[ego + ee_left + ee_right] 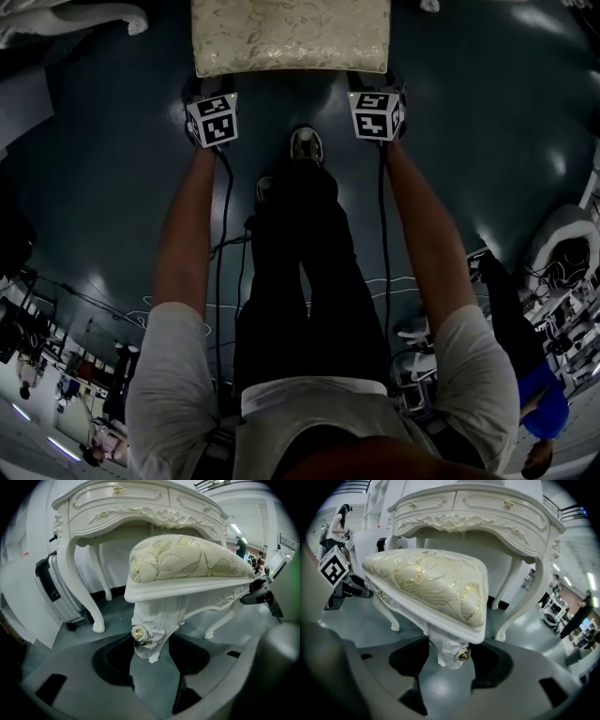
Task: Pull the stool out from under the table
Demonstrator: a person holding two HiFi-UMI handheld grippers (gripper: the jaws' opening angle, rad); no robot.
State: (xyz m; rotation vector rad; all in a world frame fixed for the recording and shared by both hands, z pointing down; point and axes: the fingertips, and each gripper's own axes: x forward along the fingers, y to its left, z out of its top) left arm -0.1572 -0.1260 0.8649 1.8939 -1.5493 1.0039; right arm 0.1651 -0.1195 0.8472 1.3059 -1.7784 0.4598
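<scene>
The stool (291,37), white carved wood with a cream and gold cushion, stands on the dark floor at the top of the head view. It is in front of the white dressing table (117,503), clear of its legs. My left gripper (208,94) is at the stool's near left corner. In the left gripper view its jaws (150,653) close on the carved leg top with the gold rose (143,633). My right gripper (375,89) is at the near right corner, and its jaws (450,660) hold that corner's leg (449,648) the same way.
A grey suitcase (54,592) stands left of the table (478,508). The person's feet (307,145) are just behind the stool, between the two arms. Cables trail on the floor (225,244). Another person (525,375) stands at the right, by cluttered desks.
</scene>
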